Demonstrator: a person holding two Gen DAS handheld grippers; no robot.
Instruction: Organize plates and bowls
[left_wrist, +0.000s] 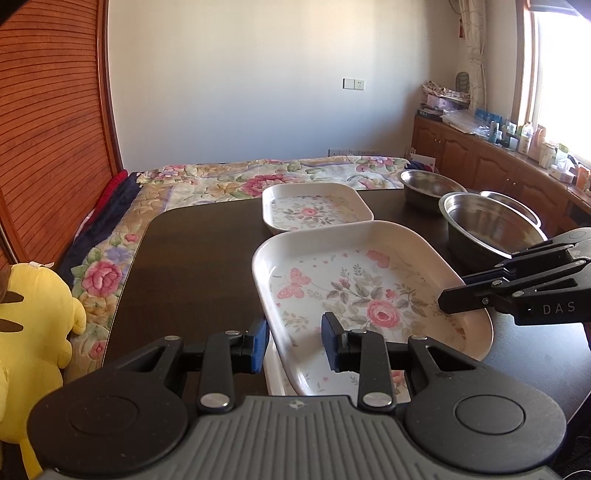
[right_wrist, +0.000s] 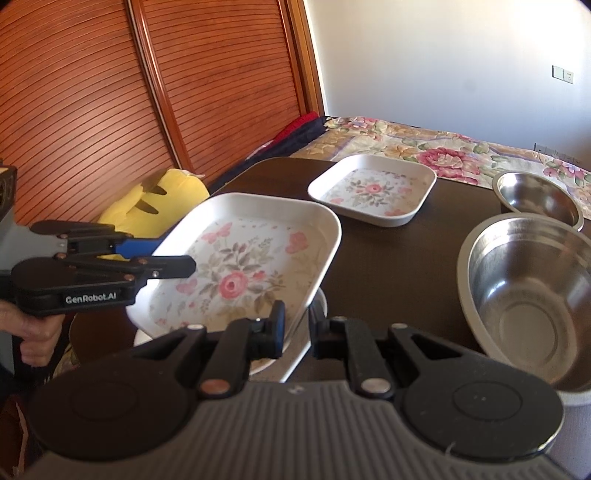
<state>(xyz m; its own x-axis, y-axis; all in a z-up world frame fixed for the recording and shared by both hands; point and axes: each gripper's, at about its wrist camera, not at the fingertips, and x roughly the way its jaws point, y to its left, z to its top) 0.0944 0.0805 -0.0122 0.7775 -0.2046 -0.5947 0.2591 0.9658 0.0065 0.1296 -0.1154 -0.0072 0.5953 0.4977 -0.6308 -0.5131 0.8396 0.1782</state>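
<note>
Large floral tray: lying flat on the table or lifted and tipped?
Lifted and tipped. The large floral tray is gripped at opposite edges by both claws, slanting above another white dish beneath it.

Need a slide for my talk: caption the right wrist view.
Both grippers, right and left, carry a floral tray above the dark table.

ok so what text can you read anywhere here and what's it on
"DAS": side of the right gripper.
"GenRobot.AI": side of the left gripper.
Bottles and boxes on the wooden cabinet by the window: labels too small to read.
</note>
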